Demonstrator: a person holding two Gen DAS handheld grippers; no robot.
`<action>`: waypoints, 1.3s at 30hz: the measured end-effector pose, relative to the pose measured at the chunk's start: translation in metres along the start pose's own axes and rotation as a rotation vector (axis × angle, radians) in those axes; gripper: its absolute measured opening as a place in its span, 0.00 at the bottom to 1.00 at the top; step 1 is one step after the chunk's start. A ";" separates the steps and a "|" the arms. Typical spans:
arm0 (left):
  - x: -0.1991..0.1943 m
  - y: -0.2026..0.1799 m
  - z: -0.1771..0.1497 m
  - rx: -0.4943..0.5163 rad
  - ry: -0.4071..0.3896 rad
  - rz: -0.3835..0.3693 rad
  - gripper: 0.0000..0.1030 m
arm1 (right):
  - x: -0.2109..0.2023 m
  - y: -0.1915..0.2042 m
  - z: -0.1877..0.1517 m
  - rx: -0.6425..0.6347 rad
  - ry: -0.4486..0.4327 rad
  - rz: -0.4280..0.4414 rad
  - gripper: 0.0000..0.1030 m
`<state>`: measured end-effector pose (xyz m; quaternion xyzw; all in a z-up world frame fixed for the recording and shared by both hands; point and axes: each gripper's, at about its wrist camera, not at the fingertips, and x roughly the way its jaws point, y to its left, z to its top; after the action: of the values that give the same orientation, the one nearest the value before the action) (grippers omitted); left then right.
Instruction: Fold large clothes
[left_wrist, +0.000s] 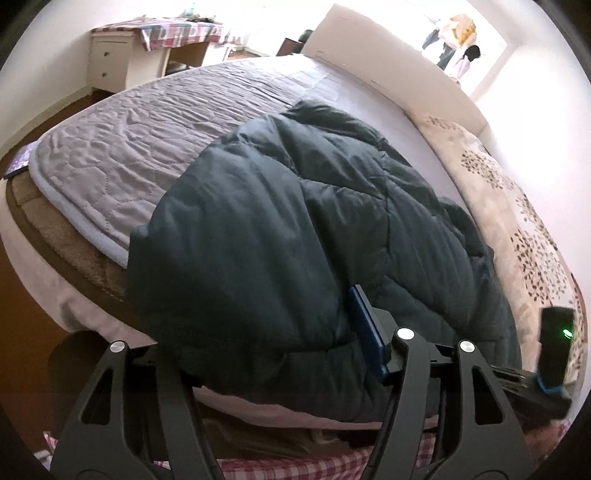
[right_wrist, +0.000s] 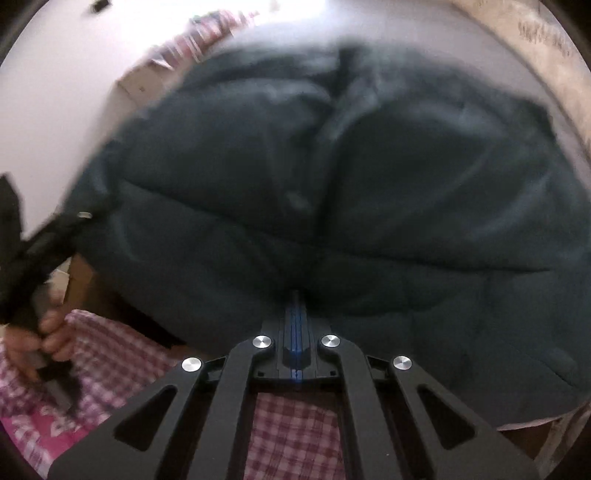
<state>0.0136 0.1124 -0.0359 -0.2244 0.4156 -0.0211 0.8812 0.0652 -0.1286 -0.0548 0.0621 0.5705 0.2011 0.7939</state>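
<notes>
Now my right tool (right_wrist: 294, 314) is clamped on the coat (right_wrist: 332, 184) hem at six o'clock (for folding); left tool (left_wrist: 255, 325) gapes.

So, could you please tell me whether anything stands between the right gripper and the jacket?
Nothing visible does. The right gripper, jaws shut, points straight at the near edge of the dark jacket, with its tips right against the fabric. The blur hides whether any fabric is pinched.
</notes>
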 end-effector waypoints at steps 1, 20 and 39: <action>0.000 -0.002 -0.001 0.008 -0.005 0.001 0.60 | 0.005 -0.003 0.001 0.015 0.008 0.006 0.00; -0.022 -0.019 -0.003 0.118 -0.127 -0.043 0.23 | -0.002 -0.018 0.000 0.099 0.019 0.064 0.00; -0.015 -0.013 -0.004 0.080 -0.085 -0.008 0.31 | -0.031 -0.028 0.064 0.100 -0.125 0.017 0.03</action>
<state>0.0033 0.1022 -0.0220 -0.1911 0.3757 -0.0317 0.9063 0.1232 -0.1583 -0.0152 0.1189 0.5286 0.1747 0.8221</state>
